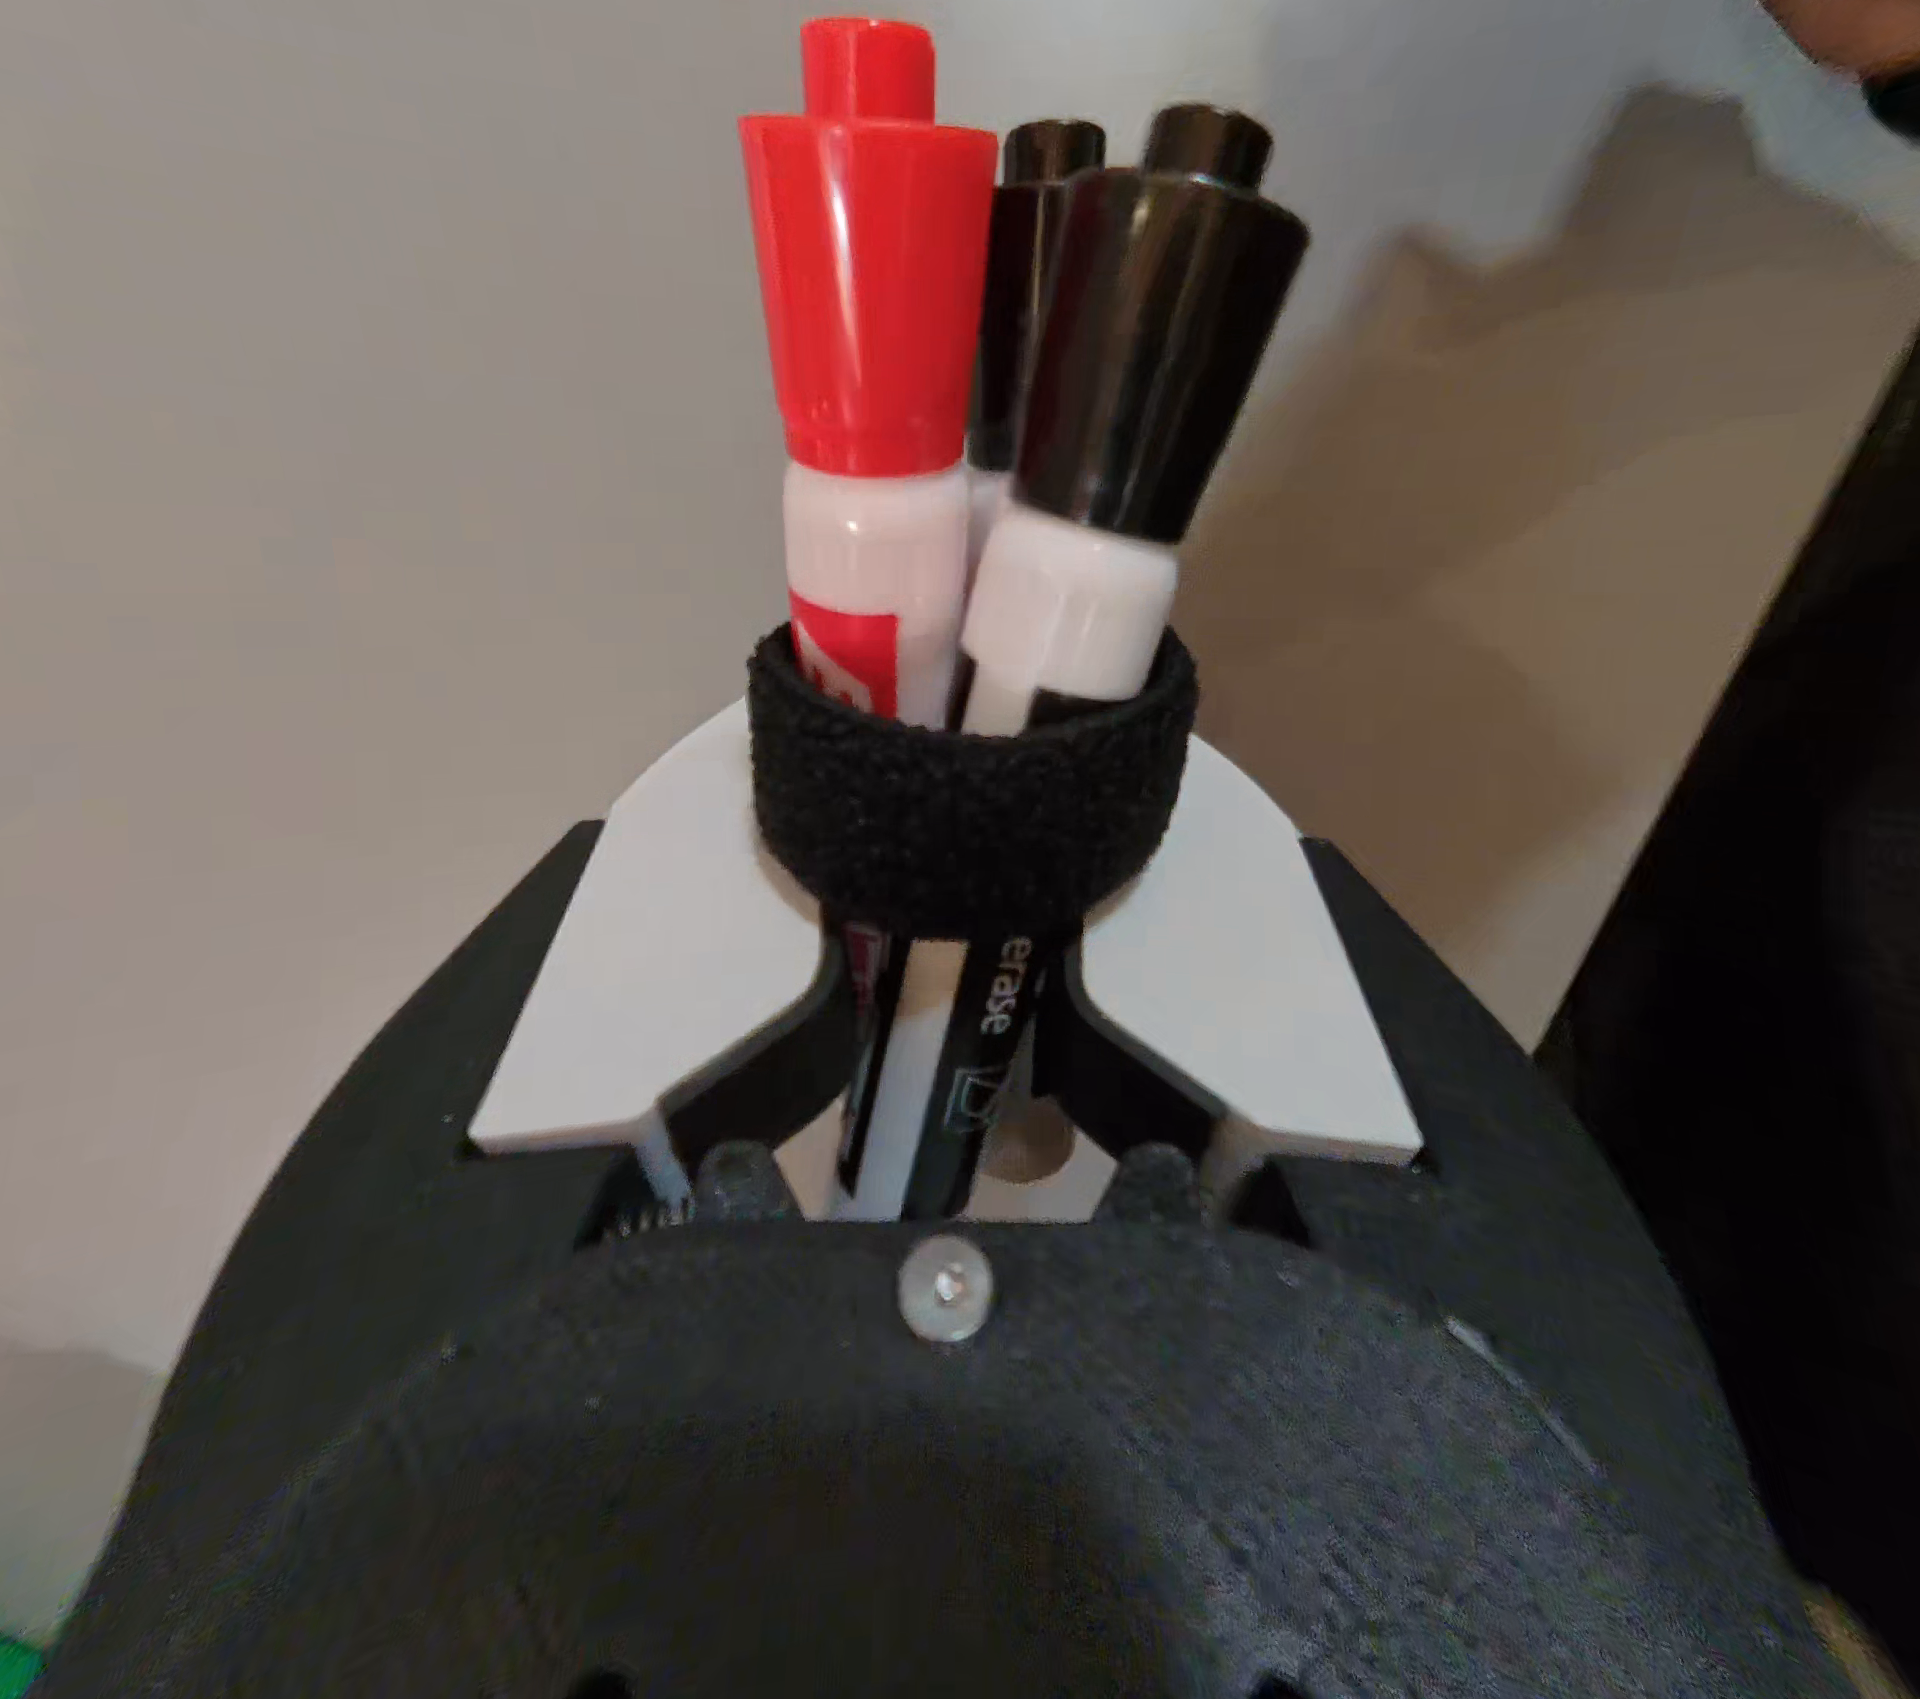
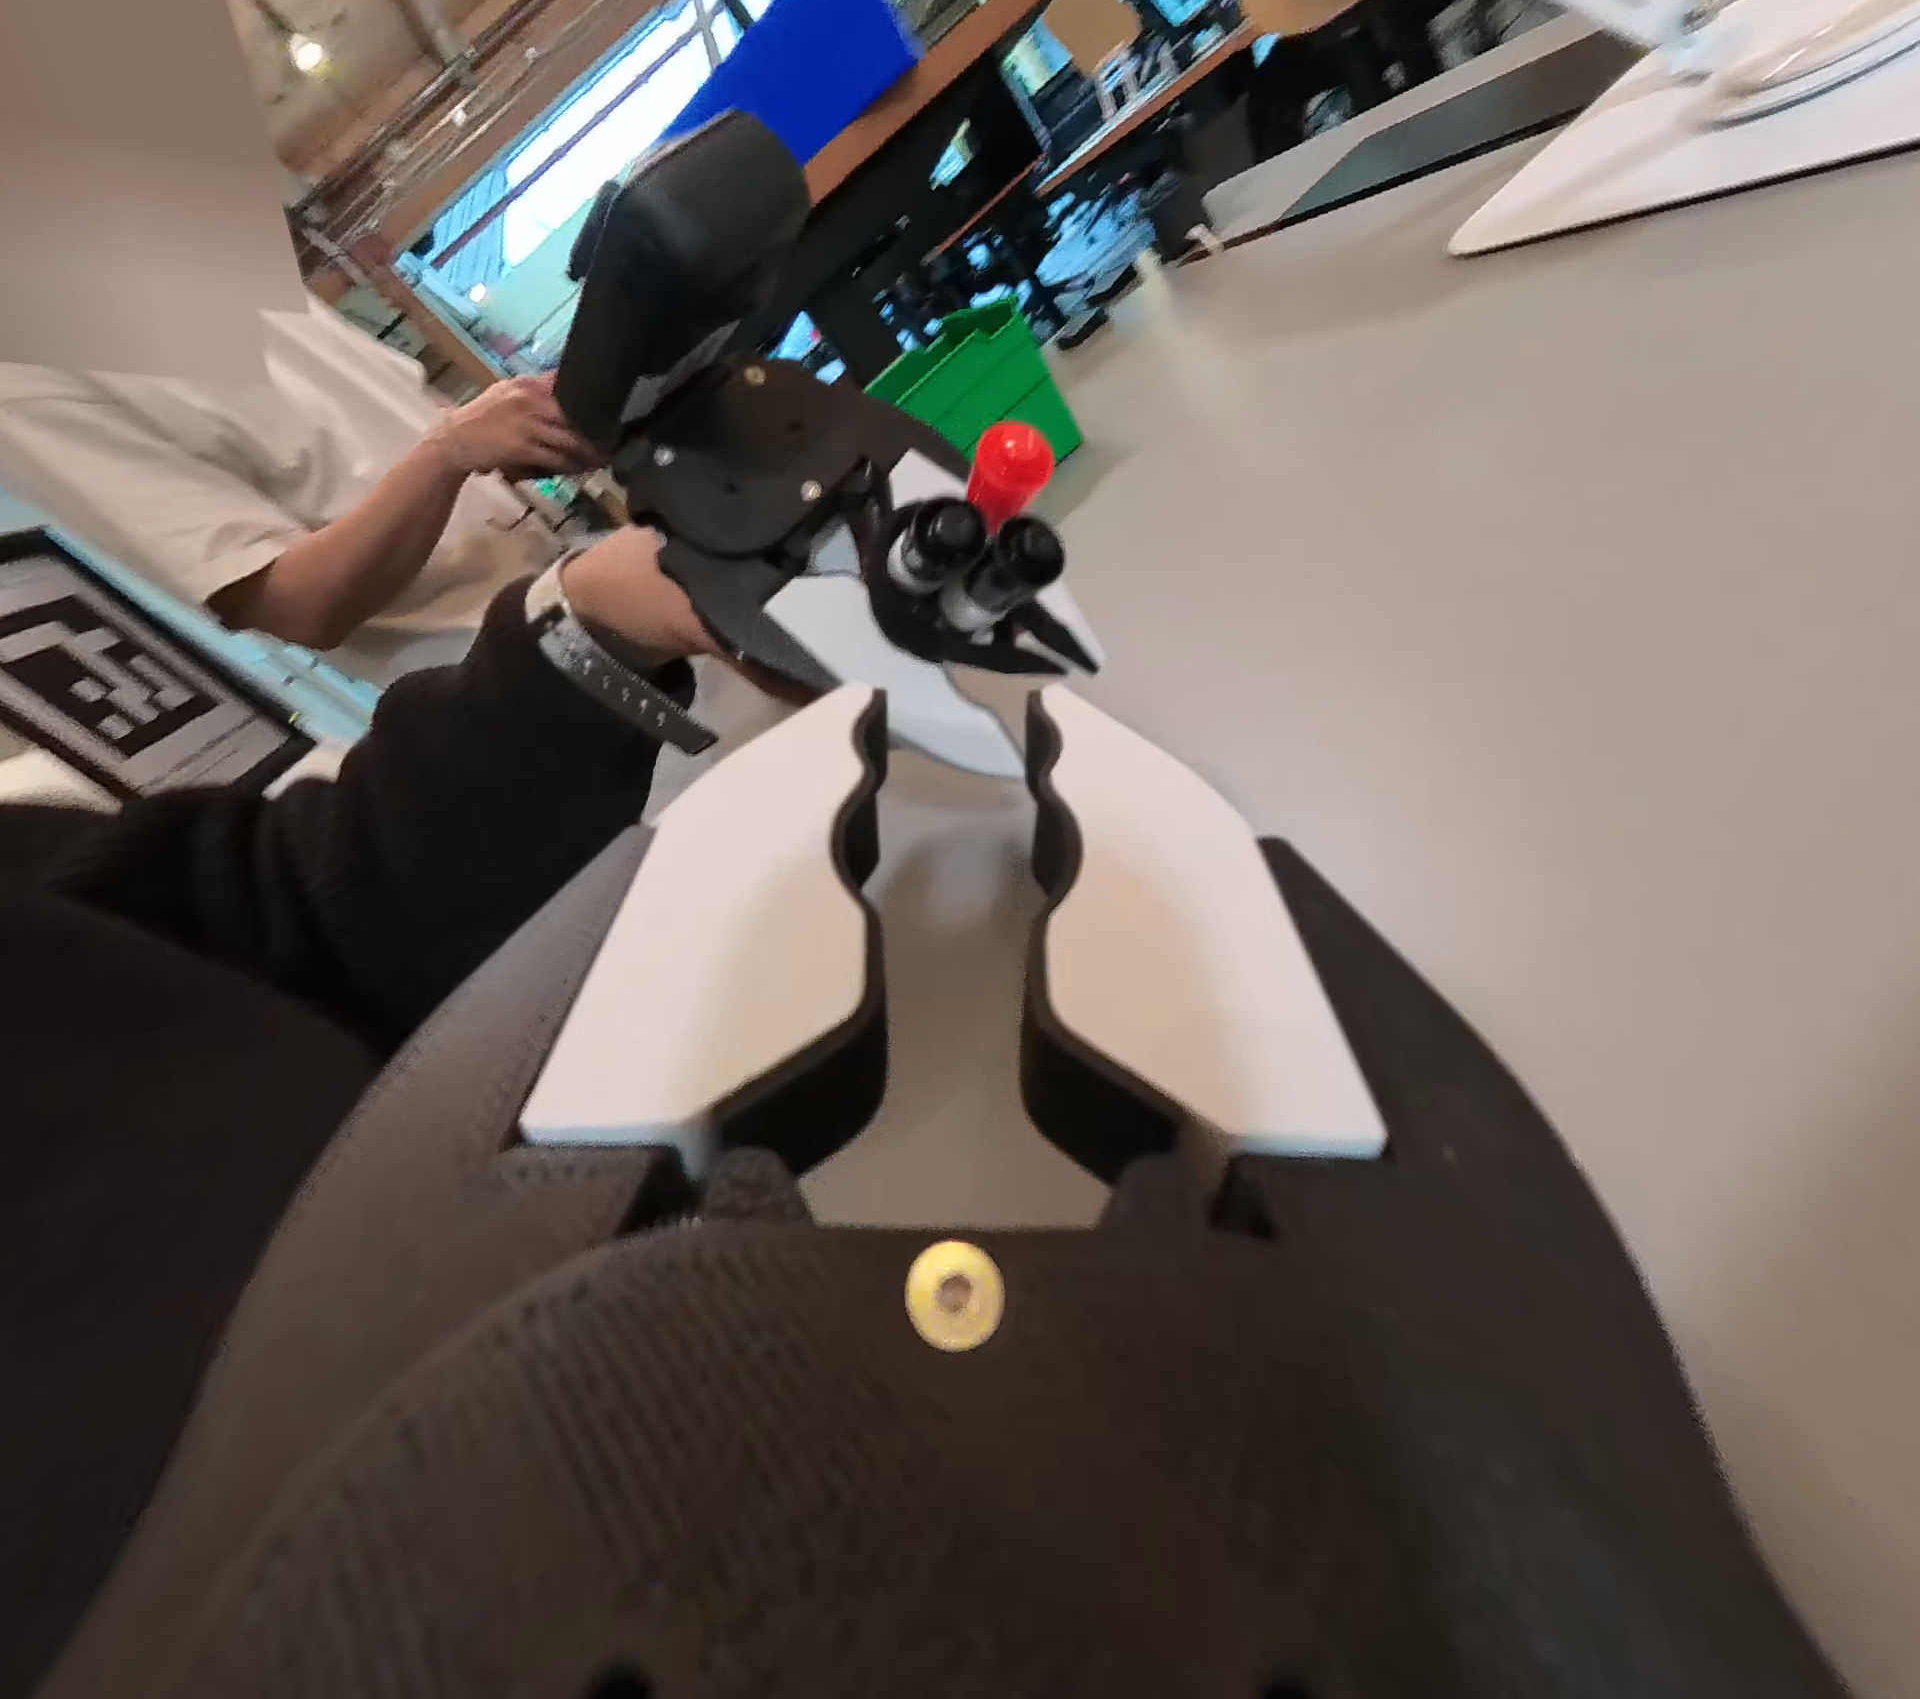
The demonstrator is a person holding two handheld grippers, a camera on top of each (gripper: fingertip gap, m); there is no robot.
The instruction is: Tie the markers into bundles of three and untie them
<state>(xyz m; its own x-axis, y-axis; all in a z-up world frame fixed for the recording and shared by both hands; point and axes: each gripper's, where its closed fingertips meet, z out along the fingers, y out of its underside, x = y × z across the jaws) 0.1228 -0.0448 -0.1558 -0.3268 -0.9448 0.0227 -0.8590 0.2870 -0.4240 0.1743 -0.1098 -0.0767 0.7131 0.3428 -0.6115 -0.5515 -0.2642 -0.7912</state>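
Note:
My left gripper (image 1: pixel 951 860) is shut on a bundle of three markers: one red-capped marker (image 1: pixel 868 299) and two black-capped markers (image 1: pixel 1143 340). A black hook-and-loop strap (image 1: pixel 971 792) is wrapped around them just above my fingertips. The bundle stands caps up in front of a pale wall. In the right wrist view the same bundle (image 2: pixel 982 553) shows held by the left gripper (image 2: pixel 727 454) above the grey table. My right gripper (image 2: pixel 954 714) is open and empty, a short way below the bundle, fingertips pointing at it.
A grey table (image 2: pixel 1455 714) runs to the right, with a white mat (image 2: pixel 1714 122) at its far right. A green bin (image 2: pixel 977 387) stands behind the bundle. A person's sleeved arm (image 2: pixel 416 818) holds the left gripper; another person's arm (image 2: pixel 343 506) is behind. My right fingertips sit around 12 cm from my left ones.

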